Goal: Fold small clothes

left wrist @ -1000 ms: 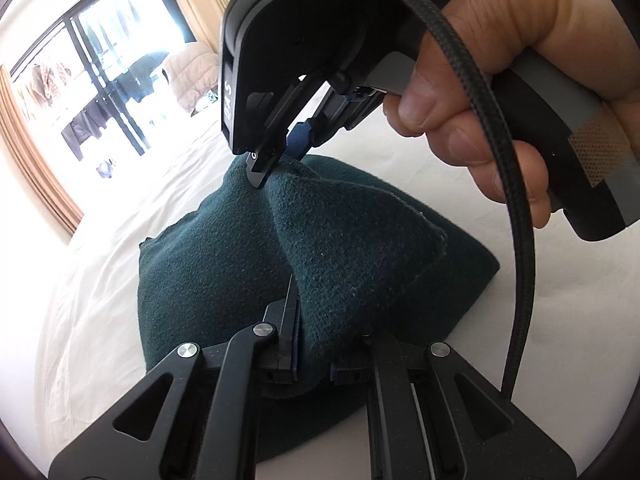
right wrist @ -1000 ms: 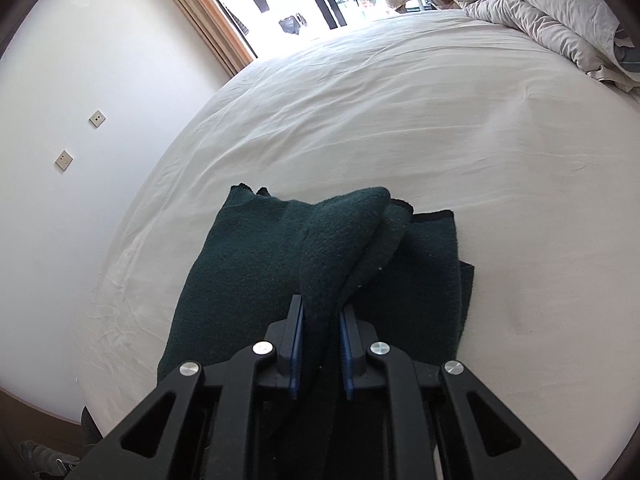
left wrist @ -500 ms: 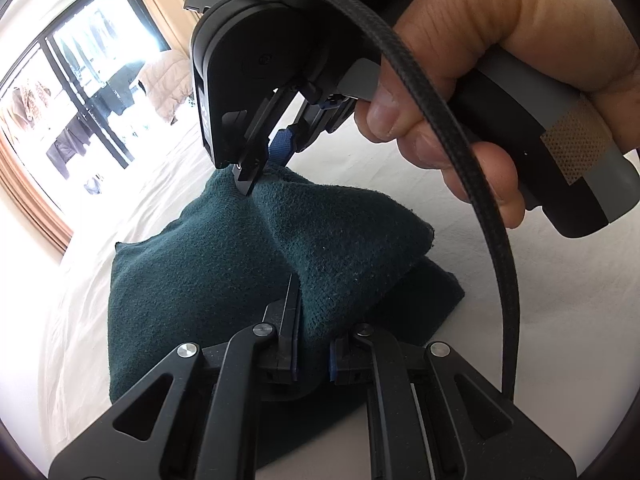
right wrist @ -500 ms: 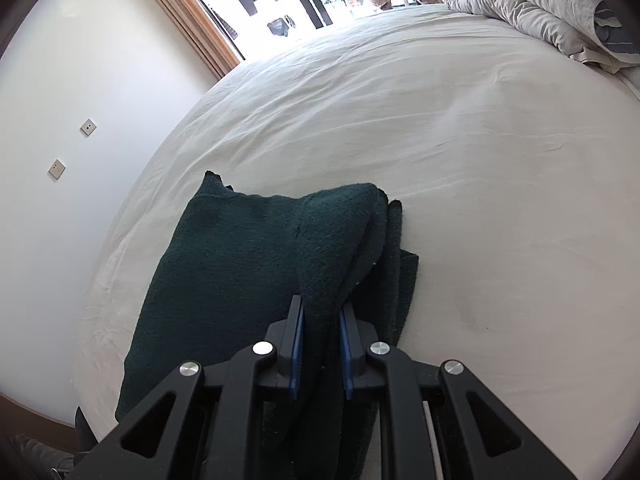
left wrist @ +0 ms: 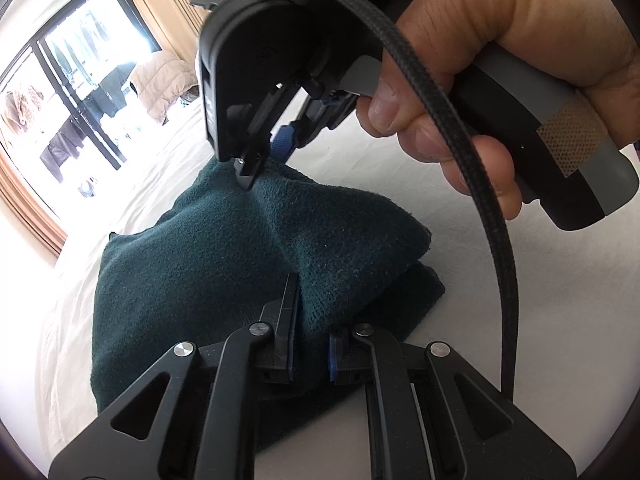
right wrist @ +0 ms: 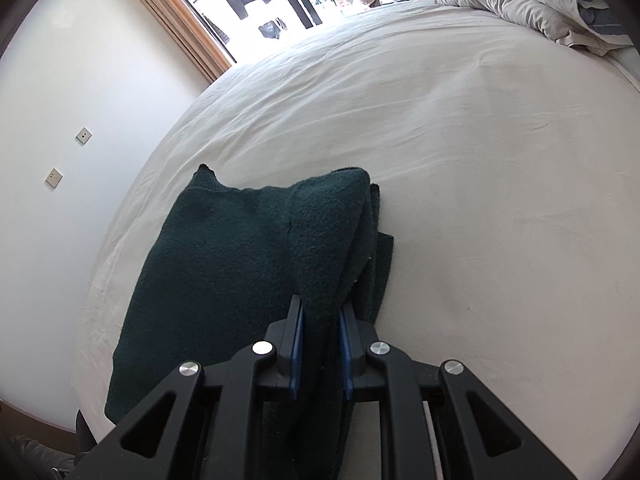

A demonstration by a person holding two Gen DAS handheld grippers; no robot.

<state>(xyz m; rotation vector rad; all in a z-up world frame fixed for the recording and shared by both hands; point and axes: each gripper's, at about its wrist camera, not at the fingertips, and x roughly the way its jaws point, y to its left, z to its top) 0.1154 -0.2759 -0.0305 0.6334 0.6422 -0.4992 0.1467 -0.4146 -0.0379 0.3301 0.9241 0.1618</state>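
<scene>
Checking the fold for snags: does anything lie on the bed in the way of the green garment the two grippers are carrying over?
Nothing visible does. Both the left gripper and right gripper are shut on the dark green garment, and the white sheet beside it lies bare.

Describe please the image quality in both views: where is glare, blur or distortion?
Left wrist view: the window is overexposed, the white sheet near it washes out, and the right gripper and hand are close and slightly soft. Right wrist view: evenly lit, the dark green garment is sharp, and the fisheye bends the bed edge into a curve.
</scene>
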